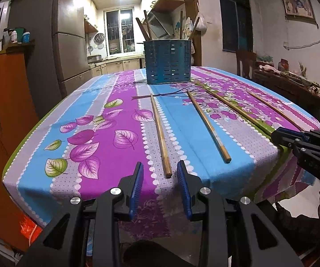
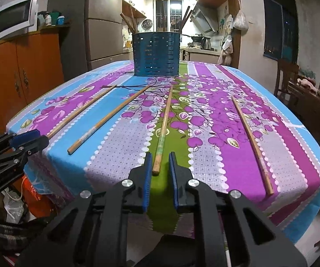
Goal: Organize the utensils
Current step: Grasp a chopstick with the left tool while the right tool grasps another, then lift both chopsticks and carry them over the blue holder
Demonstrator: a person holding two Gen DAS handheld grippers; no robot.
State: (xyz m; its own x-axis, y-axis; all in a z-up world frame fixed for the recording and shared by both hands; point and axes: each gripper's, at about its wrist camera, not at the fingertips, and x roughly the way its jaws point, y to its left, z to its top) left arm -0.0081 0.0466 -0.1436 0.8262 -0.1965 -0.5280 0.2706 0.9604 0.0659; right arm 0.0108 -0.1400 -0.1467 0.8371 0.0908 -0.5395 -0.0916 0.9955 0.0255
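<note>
Chopsticks [image 1: 160, 134] lie spread along the tabletop [image 1: 89, 102] near edge, holder [image 1: 167, 61] at the far edge; left gripper [image 1: 161, 174] fingers open. Right view: right gripper [image 2: 160, 163] fingers open astride one chopstick [image 2: 163, 131] end.

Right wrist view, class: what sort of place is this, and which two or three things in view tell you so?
Most likely a home kitchen and dining room. A refrigerator stands against the wall, a microwave sits on an orange cabinet, and a wok rests on the counter beyond the cloth-covered table.
</note>
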